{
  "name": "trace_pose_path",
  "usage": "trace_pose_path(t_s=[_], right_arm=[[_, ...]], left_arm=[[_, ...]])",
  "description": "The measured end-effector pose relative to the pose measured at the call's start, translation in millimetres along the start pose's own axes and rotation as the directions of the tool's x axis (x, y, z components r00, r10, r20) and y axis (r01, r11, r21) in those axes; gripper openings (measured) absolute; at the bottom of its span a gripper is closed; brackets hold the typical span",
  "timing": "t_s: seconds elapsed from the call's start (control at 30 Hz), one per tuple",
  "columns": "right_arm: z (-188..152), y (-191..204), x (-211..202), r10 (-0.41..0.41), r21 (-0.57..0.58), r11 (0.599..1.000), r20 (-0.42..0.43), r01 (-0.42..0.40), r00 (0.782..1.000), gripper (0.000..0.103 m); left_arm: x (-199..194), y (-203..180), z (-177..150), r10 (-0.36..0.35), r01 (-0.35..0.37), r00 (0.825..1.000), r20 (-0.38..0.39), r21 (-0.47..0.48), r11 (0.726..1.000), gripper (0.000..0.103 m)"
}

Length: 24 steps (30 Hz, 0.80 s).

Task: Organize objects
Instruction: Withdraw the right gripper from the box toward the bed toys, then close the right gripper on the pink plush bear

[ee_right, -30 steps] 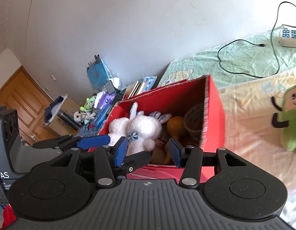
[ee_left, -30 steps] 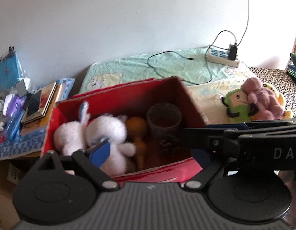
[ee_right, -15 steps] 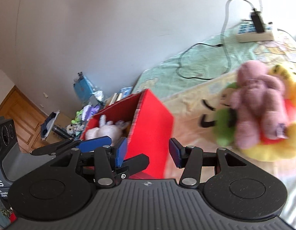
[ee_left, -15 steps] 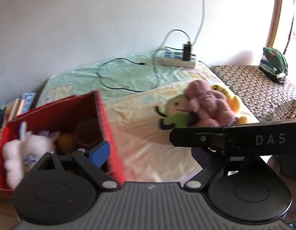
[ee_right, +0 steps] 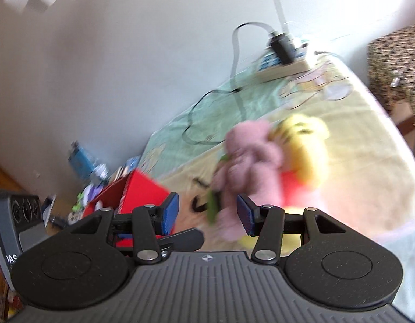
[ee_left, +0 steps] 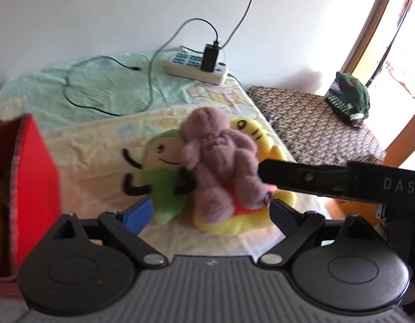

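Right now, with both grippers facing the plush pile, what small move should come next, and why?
Probably ease the right gripper forward and down onto the pink plush. Its jaws are open and already frame that toy, which lies on top of the green plush and yellow plush, so it comes off first. The left gripper is open too. The red box waits at the left.

Home bedroom: bed sheet (ee_left: 105,86), plush toys (ee_left: 218,161), power strip (ee_left: 196,67), wooden door frame (ee_left: 368,32).

Left gripper (ee_left: 211,212) and right gripper (ee_right: 207,214) both gape, empty.
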State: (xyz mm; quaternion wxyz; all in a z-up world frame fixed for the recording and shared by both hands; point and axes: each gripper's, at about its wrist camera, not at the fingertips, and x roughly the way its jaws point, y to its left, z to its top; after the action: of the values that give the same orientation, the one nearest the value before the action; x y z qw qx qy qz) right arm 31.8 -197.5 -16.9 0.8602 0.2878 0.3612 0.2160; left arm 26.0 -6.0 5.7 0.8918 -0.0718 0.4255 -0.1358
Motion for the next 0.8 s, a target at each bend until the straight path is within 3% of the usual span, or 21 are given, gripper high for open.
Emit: trace_pose_path(t_s=[0.13,0.23,0.47,0.73,0.8], right_arm=[[11.3,-21.1,4.4,-0.057,0.028,0.998,0.012,0.056,0.998,0.052],[16.5,-33.8,16.2,-0.047,0.050,0.998,-0.017,0.048,0.999,0.052],[19.9,-50.6,44.3,-0.031,0.078,0.996,-0.083,0.037,0.996,0.051],[30.8,-52.7,73.2,0.051,0.063,0.997,-0.122,-0.044,0.991,0.048],[32.1,-52.6,77.9,0.056,0.048,0.998,-0.128,-0.051,0.990,0.043]], left_arm=[[18.1,2.5,7.4,-0.053,0.052,0.998,-0.017,-0.056,0.997,0.094],[32.9,3.8,11.6,-0.090,0.087,0.995,-0.036,-0.083,0.993,0.094],[62.4,3.8,20.3,-0.099,0.092,0.992,-0.072,-0.089,0.992,0.094],[84.7,7.7,29.1,-0.062,0.057,0.994,-0.085,-0.064,0.996,0.094],[88.2,8.5,30.6,-0.056,0.051,0.995,-0.082,-0.065,0.997,0.094]])
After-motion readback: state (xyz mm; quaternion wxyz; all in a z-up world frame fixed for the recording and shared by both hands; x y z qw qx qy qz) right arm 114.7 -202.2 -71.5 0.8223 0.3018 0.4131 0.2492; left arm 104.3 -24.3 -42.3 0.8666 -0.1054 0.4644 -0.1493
